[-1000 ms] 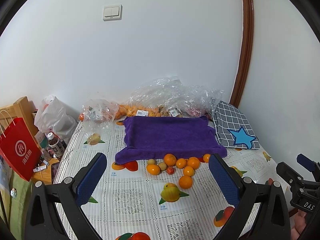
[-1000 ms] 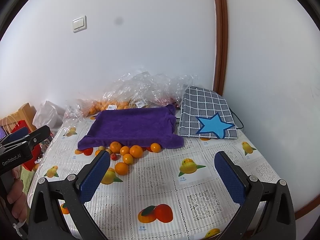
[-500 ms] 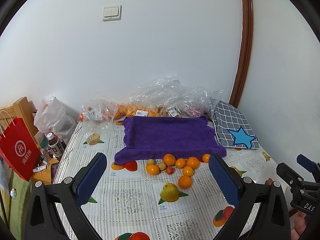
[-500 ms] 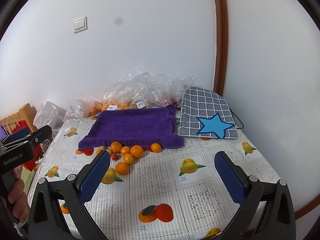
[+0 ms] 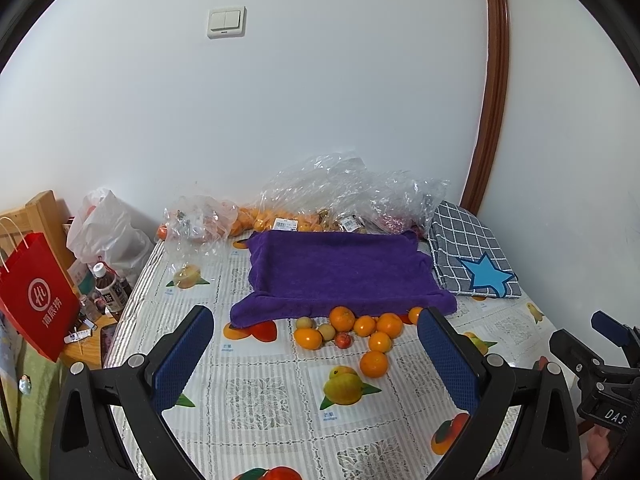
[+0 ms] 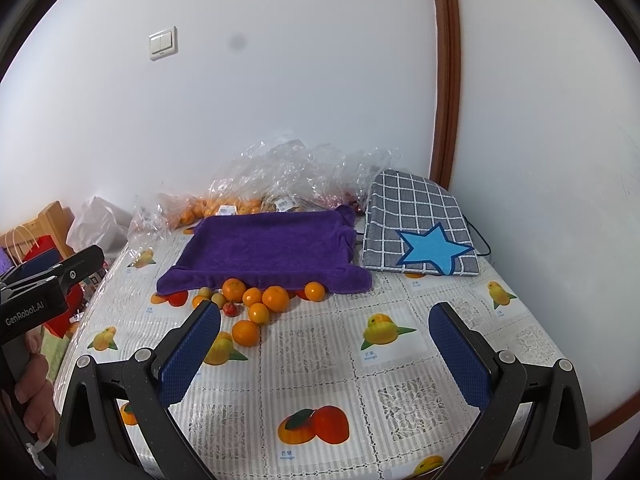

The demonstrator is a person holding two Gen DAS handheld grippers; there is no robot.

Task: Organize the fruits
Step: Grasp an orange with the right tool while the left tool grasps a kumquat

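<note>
Several loose oranges [image 5: 374,363] [image 6: 245,333] lie in a cluster on the table with a few small pale fruits [image 5: 303,322] and one small red fruit [image 5: 343,340] [image 6: 230,309], just in front of a purple towel [image 5: 340,272] [image 6: 272,252]. My left gripper [image 5: 316,354] hangs open above the table, nearer than the cluster, holding nothing. My right gripper [image 6: 326,346] is open too, to the right of the fruits, with nothing between its fingers.
Clear plastic bags [image 5: 332,200] [image 6: 288,176] with more oranges lie against the wall behind the towel. A checked grey cushion with a blue star [image 5: 472,260] [image 6: 420,236] sits at the right. A red paper bag [image 5: 34,292], bottles [image 5: 108,292] and a white bag stand off the table's left edge.
Both views have crept very slightly; the fruits and towel stay put and both grippers remain open.
</note>
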